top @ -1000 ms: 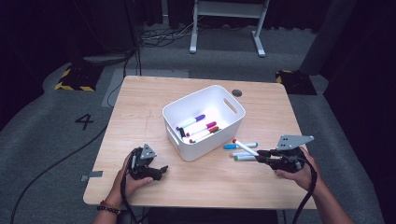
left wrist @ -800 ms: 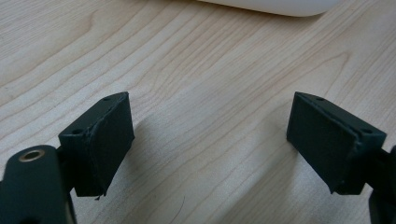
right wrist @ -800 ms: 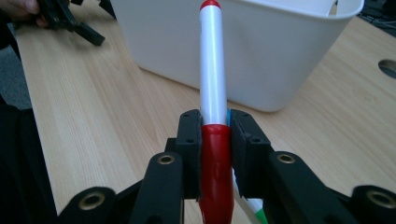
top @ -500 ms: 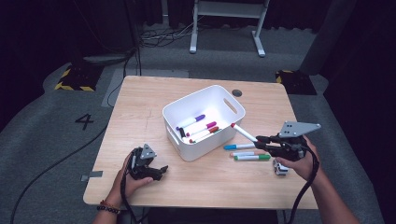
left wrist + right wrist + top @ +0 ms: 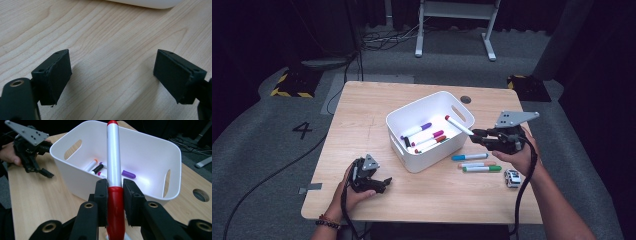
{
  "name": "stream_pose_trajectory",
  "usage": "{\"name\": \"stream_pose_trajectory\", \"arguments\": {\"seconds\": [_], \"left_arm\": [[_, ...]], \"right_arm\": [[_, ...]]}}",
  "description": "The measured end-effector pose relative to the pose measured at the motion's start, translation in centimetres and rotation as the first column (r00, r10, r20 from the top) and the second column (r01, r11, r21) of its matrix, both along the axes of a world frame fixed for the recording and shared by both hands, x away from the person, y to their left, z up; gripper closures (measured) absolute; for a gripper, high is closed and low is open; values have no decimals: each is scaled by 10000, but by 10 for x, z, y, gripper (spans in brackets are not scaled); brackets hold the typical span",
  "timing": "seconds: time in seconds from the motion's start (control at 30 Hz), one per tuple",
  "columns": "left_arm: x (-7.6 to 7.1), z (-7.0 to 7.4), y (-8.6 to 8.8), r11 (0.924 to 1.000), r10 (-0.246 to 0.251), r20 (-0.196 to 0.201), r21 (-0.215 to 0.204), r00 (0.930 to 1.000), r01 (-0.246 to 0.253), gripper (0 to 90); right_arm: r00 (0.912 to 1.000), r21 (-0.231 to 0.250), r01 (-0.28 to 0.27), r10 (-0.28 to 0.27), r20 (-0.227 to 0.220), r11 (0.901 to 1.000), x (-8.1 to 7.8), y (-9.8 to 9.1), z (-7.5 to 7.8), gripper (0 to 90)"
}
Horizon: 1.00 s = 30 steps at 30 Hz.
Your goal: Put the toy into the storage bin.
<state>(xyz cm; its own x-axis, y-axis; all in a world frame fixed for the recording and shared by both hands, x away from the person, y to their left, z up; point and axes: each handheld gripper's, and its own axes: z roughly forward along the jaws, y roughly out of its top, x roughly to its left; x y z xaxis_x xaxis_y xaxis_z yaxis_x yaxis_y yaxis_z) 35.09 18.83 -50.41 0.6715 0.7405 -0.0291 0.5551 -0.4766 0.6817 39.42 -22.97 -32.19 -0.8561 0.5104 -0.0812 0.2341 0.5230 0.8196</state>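
Right gripper (image 5: pixel 113 195), jaws clamped on a red marker (image 5: pixel 113 170), aims it over the white bin (image 5: pixel 404 117); left gripper (image 5: pixel 112 75) rests wide open, empty, near the counter's front edge.

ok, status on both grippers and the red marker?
Right gripper shut on red marker, held above the white bin rim. Left gripper open, nothing between its jaws, low over the table. Path to bin unobstructed.

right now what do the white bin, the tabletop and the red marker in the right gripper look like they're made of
White bin: likely moulded plastic, smooth with a soft sheen, rounded corners, cut-out handles.
Tabletop: wood or wood-look laminate, pale matt grain lines.
Red marker: probably plastic, glossy white barrel and red cap, clamped in the right gripper.
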Motion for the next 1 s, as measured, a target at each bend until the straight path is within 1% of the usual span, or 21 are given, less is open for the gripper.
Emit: {"name": "stream_pose_trajectory", "arguments": {"seconds": [0.03, 0.13, 0.2, 0.23, 0.3, 0.33, 0.43, 0.5, 0.57, 0.63, 0.67, 0.7, 0.73, 0.8, 0.87, 0.93, 1.0], "left_arm": [[0, 0, 0, 10000, 1, 2, 2, 10000, -1, 149], [0, 0, 0, 10000, -19, -1, 27, 10000, 19, 149], [0, 0, 0, 10000, -3, 1, 4, 10000, 3, 149], [0, 0, 0, 10000, -18, 5, 22, 10000, 18, 149], [0, 0, 0, 10000, -7, 14, 31, 10000, 7, 149], [0, 0, 0, 10000, -10, 11, 16, 10000, 10, 149], [0, 0, 0, 10000, -15, 7, 18, 10000, 15, 149], [0, 0, 0, 10000, -19, -3, 22, 10000, 19, 149], [0, 0, 0, 10000, -15, 10, 30, 10000, 15, 149], [0, 0, 0, 10000, 0, 43, 38, 10000, 0, 149], [0, 0, 0, 10000, 1, 45, 41, 10000, -1, 149], [0, 0, 0, 10000, -13, 21, 33, 10000, 13, 149], [0, 0, 0, 10000, -2, 39, 38, 10000, 2, 149], [0, 0, 0, 10000, -20, -1, 23, 10000, 20, 149], [0, 0, 0, 10000, -22, -1, 24, 10000, 22, 149], [0, 0, 0, 10000, -6, -5, 13, 10000, 6, 150], [0, 0, 0, 10000, -27, -7, 32, 10000, 27, 150]], "right_arm": [[10000, 97, -8, 9, -67, 10000, 3, 4, 1, 750], [9999, -4, -16, 16, -106, 10000, 11, 18, 3, 750], [9999, 44, -57, 58, -145, 10000, 13, 21, 3, 750], [9999, -16, -9, 9, -170, 10000, 19, 32, 5, 750], [9996, 2, -19, 19, -283, 10000, 23, 38, 6, 750], [9997, -76, -5, 3, -229, 10000, 25, 43, 6, 750], [9994, -155, -77, 72, -342, 9998, 32, 57, 7, 750], [9992, -318, -108, 96, -398, 9994, 36, 67, 6, 750], [9980, -374, -98, 75, -634, 9993, 40, 77, 6, 750], [9974, -581, -46, 4, -715, 9983, 44, 89, 4, 750], [9965, -632, -48, -5, -834, 9980, 45, 94, 3, 750], [9967, -747, -69, 9, -807, 9972, 46, 98, 3, 750], [9968, -892, -1, -71, -796, 9960, 47, 103, 2, 750], [9956, -954, -38, -51, -931, 9954, 49, 113, 1, 750], [9947, -1184, -5, -117, -1021, 9930, 50, 122, -2, 750], [9943, -1341, -6, -137, -1060, 9910, 50, 129, -4, 750], [9928, -1411, -39, -130, -1190, 9900, 51, 136, -7, 750]]}}
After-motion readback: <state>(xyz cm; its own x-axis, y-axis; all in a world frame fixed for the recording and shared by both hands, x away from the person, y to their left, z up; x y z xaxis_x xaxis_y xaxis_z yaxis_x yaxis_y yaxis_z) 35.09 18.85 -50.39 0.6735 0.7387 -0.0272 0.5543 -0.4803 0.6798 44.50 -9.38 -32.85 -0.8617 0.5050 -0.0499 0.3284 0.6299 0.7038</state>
